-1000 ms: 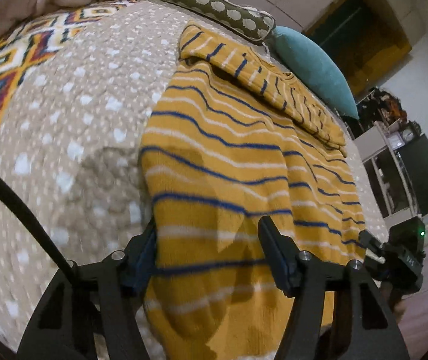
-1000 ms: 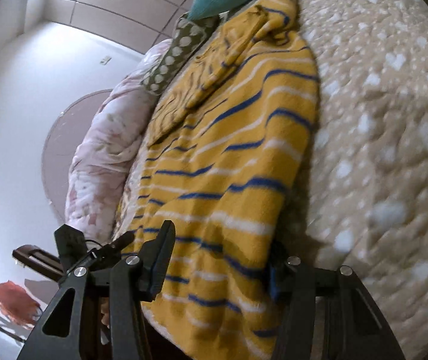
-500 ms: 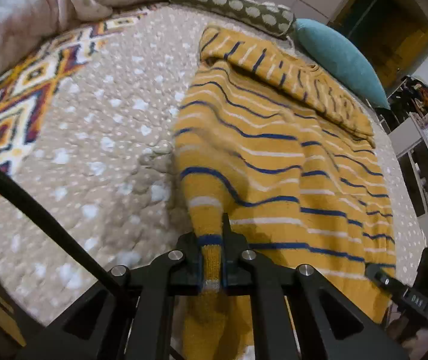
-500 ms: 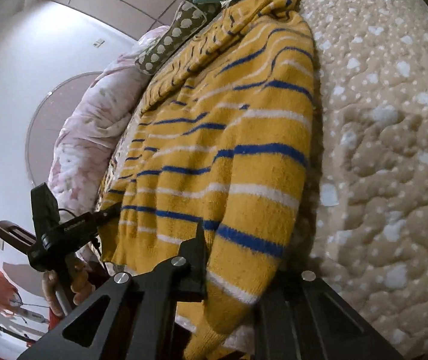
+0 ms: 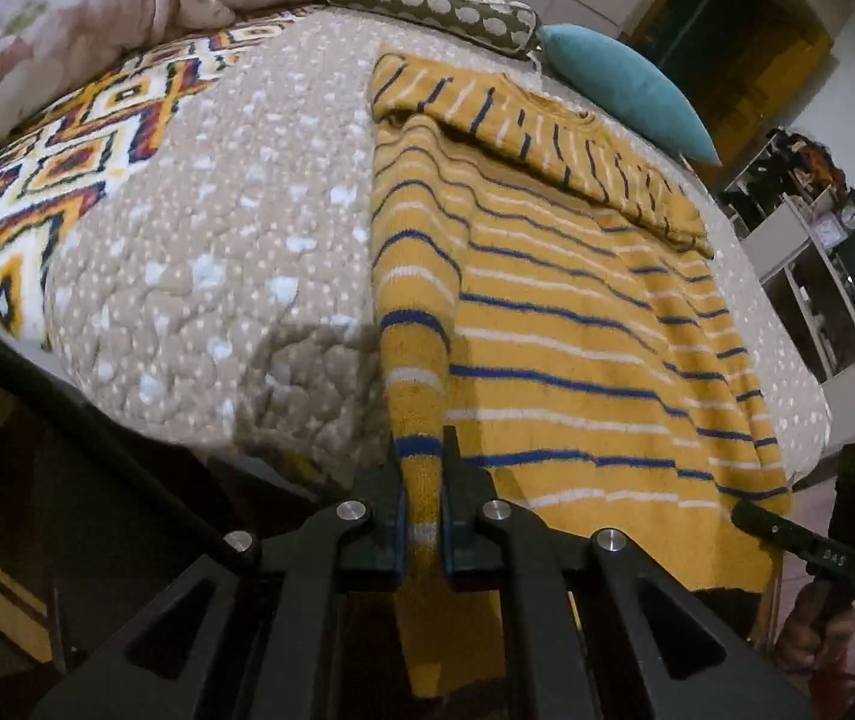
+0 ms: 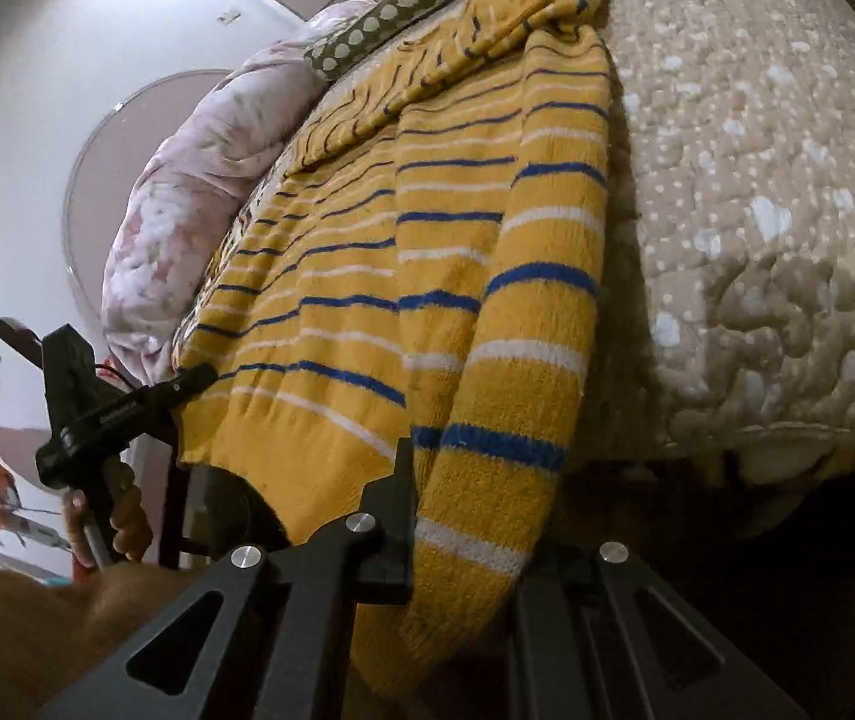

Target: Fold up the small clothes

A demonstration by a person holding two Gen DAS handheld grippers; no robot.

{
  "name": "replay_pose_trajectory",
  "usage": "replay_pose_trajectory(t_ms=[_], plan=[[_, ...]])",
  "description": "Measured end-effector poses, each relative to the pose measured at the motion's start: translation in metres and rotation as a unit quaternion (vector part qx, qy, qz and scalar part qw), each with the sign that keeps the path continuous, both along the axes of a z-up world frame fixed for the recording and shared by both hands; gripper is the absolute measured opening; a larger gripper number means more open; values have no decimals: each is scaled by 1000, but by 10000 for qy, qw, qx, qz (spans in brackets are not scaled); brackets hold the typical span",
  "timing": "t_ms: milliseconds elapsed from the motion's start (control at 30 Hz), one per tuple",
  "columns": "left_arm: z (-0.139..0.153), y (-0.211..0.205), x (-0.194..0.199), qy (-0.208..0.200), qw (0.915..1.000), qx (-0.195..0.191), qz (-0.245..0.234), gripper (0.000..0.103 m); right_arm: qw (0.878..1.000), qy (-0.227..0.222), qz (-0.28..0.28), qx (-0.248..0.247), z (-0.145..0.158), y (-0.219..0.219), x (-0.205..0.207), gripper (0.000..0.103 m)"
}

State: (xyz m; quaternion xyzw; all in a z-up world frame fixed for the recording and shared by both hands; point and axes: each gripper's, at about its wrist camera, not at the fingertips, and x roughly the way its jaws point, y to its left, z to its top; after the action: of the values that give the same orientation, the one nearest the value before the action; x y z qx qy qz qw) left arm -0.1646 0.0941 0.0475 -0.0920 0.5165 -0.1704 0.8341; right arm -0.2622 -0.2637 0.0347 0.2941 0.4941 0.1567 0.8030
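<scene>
The sweater (image 5: 577,330), yellow with blue and white stripes, lies flat on the bed (image 5: 235,276), its hem hanging over the near edge. Its sleeves are folded across the top, toward the far edge, close to the spotted bolster (image 5: 433,3) and the teal pillow (image 5: 625,90).

Left gripper (image 5: 424,516): jaws together, clamped on the sweater's left hem corner. A narrow pinched strip of knit stands between the pads and runs up from the bed's near edge. The rest of that corner hangs below the jaws. The jaws have just been closing, with the fabric between them.

Right gripper (image 6: 463,516): jaws drawn in on the sweater's right hem corner. The left finger (image 6: 394,516) presses against the knit; the right finger is hidden behind the draped fabric, so its contact cannot be confirmed by sight. The fabric bunches thickly over the jaws and hangs past the bed's near edge. These jaws have also just been closing, with the sweater between them.

Each gripper appears at the side of the other's view, at the opposite hem corner, with part of a hand (image 6: 121,516) on the handle of the left one.

The bed's cover is beige with white dots. A patterned blanket (image 5: 55,162) lies at the left edge, and a pink quilt (image 5: 67,18) is heaped at the far left corner.
</scene>
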Motion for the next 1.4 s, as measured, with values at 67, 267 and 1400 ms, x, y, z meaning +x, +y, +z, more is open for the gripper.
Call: replay_pose_trajectory(t_ms=[67, 267, 1400], plan=[[9, 0, 15, -99, 9999, -44, 14, 8, 9998, -175, -3, 36, 13, 1, 9, 7], [56, -17, 87, -520, 9983, -228, 119, 8, 9953, -949, -51, -187, 79, -7, 69, 8], [5, -9, 338, 598, 9734, -1690, 1425, 59, 9771, -114, -1925, 902, 22, -129, 367, 51]])
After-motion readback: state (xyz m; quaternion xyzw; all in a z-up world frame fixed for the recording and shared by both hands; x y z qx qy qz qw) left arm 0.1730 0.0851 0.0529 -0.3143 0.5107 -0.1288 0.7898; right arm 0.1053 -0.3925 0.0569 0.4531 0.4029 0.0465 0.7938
